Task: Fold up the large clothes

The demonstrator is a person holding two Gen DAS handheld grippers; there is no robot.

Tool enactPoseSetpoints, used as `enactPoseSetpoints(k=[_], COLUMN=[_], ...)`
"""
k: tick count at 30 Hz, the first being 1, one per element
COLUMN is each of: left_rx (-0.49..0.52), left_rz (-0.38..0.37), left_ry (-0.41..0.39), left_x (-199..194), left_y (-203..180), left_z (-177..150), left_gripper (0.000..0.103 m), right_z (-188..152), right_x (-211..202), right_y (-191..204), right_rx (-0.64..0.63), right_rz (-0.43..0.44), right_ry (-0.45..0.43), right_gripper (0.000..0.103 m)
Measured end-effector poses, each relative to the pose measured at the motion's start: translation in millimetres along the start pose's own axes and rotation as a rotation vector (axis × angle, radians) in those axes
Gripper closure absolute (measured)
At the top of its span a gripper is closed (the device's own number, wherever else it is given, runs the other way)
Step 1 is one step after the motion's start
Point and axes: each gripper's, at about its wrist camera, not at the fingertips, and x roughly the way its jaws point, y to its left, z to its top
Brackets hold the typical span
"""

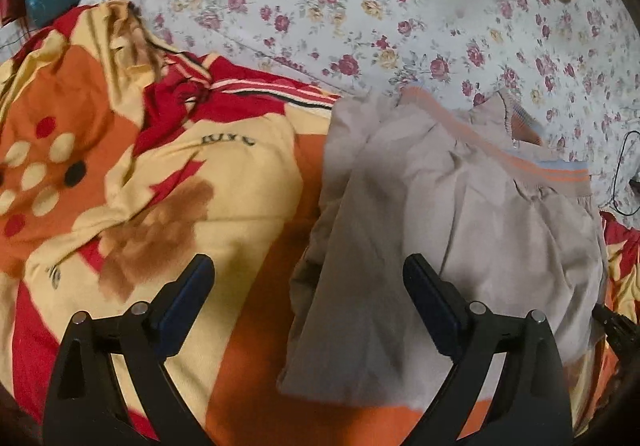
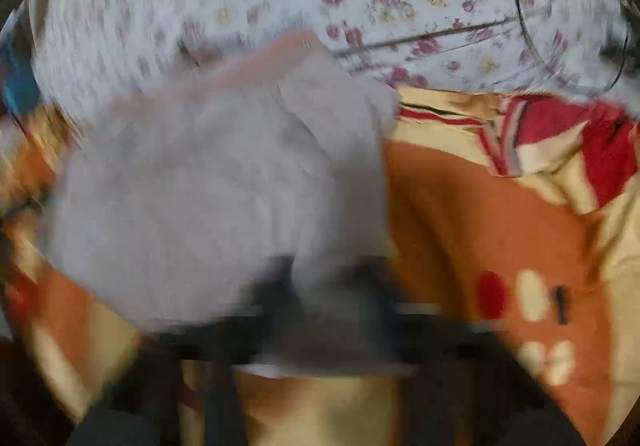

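Grey garment on patterned blanket

The soft, creased grey garment (image 1: 460, 213) lies on the orange-and-cream blanket (image 1: 168, 181). The left gripper (image 1: 308, 274) stands spread, empty; the blurred right gripper (image 2: 320, 310) pinches grey fabric.

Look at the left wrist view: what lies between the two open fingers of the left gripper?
Between the left gripper's fingers lies the near edge of the beige garment, with a strip of the orange patterned blanket beside it. The pads touch neither.
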Motion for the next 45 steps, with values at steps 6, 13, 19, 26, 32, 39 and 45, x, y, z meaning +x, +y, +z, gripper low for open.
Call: enactPoseSetpoints(k=[6, 13, 19, 26, 32, 39, 45], left_rx=[-0.062, -0.059, -0.015, -0.007, 0.002, -0.016, -0.102], left_rz=[-0.032, 0.020, 0.053, 0.055, 0.057, 0.037, -0.115], left_ry=[0.028, -0.005, 0.008, 0.025, 0.037, 0.040, 0.040], left_x=[-9.8, -3.1, 10.7, 21.0, 27.1, 24.2, 22.8], left_y=[16.5, 11.8, 7.0, 4.9, -1.3, -0.7, 12.1], left_z=[-27.0, -25.8, -19.8, -11.3, -9.8, -9.7, 0.4], left_gripper=[0.007, 0.007, 0.007, 0.007, 0.007, 0.007, 0.007], right_z=[2.4, 33.1, 66.8, 89.8, 92.6, 86.9, 76.8], right_x=[-26.6, -51.0, -21.9, 53.2, 75.6, 34.8, 64.1], right_y=[-7.8, 56.7, 133.5, 185.1, 192.6, 175.3, 162.0], right_rx=[0.048, 0.028, -0.126, -0.193, -0.203, -0.190, -0.177], right_rz=[-0.071, 0.189, 0.241, 0.158, 0.111, 0.151, 0.136], right_ry=[-0.061, -0.132, -0.136, -0.062, -0.069, -0.114, -0.031], right_gripper=[0.095, 0.055, 0.059, 0.059, 0.057, 0.057, 0.050])
